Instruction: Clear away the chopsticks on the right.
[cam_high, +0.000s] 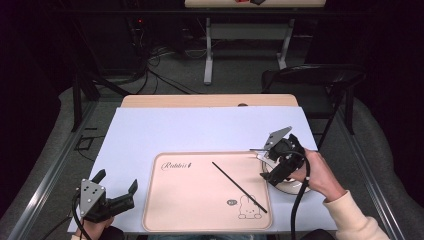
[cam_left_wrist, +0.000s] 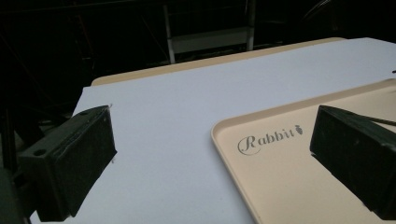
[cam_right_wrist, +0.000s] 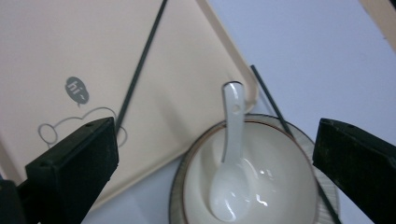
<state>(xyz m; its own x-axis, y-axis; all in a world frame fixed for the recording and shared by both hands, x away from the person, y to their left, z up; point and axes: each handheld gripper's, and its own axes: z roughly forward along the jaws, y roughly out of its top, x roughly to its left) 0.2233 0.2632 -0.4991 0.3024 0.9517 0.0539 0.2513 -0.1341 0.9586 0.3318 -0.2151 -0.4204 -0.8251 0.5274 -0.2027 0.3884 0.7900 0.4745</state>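
Taking the tray (cam_high: 200, 200) as our landmark: on it we list one chopstick (cam_high: 239, 186), lying diagonally. Just beside its right edge we log a bowl (cam_right_wrist: 280, 158), a spoon (cam_right_wrist: 231, 158) in it, a second chopstick (cam_right_wrist: 275, 105) touching the bowl's far rim.

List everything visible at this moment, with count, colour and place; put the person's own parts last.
tray: 1, beige with rabbit drawing, near middle of the table
chopsticks: 2, black; one lying slantwise on the tray, one by the bowl, off the tray
bowl: 1, cream, at the tray's right corner
spoon: 1, white, in the bowl, handle over its rim
table cover: 1, pale blue-white, over a wooden table
chair: 1, black, beyond the table on the right
far table: 1, grey legs, in the background
left gripper: 1, black, near left corner, open, holding nothing
right gripper: 1, black, above the bowl, open
right hand: 1, cream sleeve
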